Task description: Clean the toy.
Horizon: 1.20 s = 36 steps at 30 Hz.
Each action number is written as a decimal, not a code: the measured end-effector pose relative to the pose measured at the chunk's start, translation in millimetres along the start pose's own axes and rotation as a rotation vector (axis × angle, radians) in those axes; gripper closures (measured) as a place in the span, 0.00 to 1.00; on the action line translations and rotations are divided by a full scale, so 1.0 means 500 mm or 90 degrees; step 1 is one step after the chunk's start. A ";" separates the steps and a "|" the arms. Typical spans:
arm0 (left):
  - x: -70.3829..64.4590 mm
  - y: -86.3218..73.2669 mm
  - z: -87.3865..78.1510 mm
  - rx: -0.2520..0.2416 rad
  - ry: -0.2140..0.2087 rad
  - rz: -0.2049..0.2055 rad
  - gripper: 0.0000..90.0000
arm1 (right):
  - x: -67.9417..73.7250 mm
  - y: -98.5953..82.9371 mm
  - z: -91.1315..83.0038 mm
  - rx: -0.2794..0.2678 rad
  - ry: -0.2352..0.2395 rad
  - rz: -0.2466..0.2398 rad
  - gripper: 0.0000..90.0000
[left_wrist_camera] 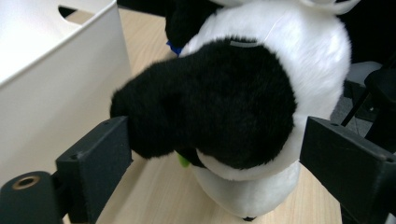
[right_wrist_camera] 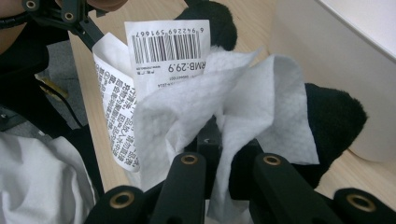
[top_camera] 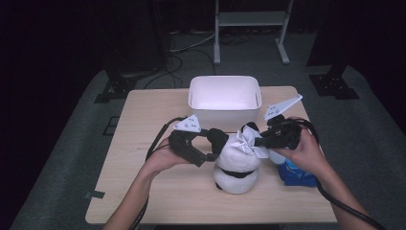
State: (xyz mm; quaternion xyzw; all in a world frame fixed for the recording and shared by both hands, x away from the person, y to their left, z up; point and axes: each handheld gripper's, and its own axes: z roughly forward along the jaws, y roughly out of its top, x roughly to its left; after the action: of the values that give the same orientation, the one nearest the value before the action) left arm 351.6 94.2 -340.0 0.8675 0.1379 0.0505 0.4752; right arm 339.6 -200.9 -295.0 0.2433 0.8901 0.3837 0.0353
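Note:
A black-and-white panda plush (top_camera: 237, 165) stands on the wooden table (top_camera: 153, 110) in front of a white bin (top_camera: 224, 98). My left gripper (top_camera: 210, 143) is open, its jaws on either side of the panda's black limb (left_wrist_camera: 219, 102); the left jaw touches the fur. My right gripper (top_camera: 258, 142) is shut on a crumpled white tissue (right_wrist_camera: 210, 98) and holds it against the panda's head. A printed barcode tag (right_wrist_camera: 163, 46) sticks up behind the tissue. One black ear (right_wrist_camera: 336, 121) shows to the right of the tissue.
The white bin's wall (left_wrist_camera: 56, 79) stands close on the left of my left gripper (left_wrist_camera: 219, 154). A blue packet (top_camera: 297, 173) lies on the table under the right hand. Floor cables and a metal frame lie beyond the table's far edge.

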 end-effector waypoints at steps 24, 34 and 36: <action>-0.009 0.004 0.011 0.017 -0.009 0.007 0.09 | 0.054 0.083 0.034 0.046 -0.015 -0.082 0.94; -0.032 0.030 0.000 -0.003 0.013 0.043 0.09 | 0.033 0.058 0.045 0.028 0.014 -0.042 0.95; -0.038 0.038 0.002 -0.001 0.014 0.051 0.09 | 0.033 0.056 0.047 0.025 0.016 -0.040 0.95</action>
State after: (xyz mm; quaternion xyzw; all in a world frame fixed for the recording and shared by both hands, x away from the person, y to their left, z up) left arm 337.4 78.5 -323.7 0.8715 0.1086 0.0790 0.4717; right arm 342.3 -161.2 -289.7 0.2107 0.9050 0.3682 0.0315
